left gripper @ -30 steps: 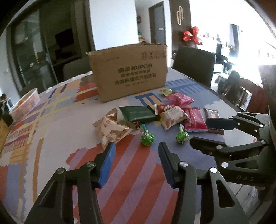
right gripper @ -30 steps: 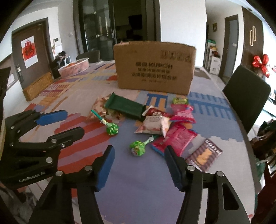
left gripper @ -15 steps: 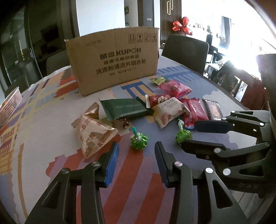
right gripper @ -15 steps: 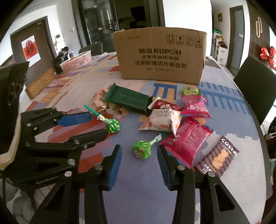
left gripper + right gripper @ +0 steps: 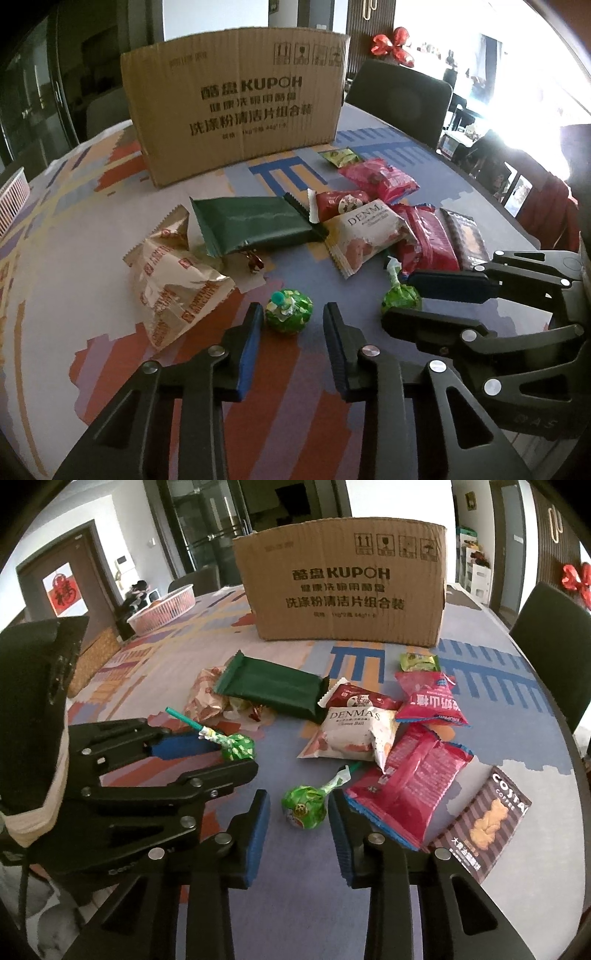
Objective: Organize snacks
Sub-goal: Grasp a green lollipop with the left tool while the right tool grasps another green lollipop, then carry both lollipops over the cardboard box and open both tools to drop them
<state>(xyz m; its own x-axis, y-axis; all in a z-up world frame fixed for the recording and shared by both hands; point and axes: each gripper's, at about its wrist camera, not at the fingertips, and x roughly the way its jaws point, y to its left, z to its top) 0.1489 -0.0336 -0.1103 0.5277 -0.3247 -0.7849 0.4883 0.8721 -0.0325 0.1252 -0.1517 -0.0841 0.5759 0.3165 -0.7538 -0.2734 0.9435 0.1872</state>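
left claw point(image 5: 293, 325), right claw point(image 5: 299, 808), closing around lollipops

My left gripper point(image 5: 293, 325) and right gripper point(image 5: 299, 808) are black linkage frames with silver screws and blue pads.

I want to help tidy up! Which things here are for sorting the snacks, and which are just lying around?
For the job: green lollipop, second green lollipop, green packet, white packet, gold bag, red packet, biscuit packet, cardboard box.
Just lying about: pink basket, chair, red bow.
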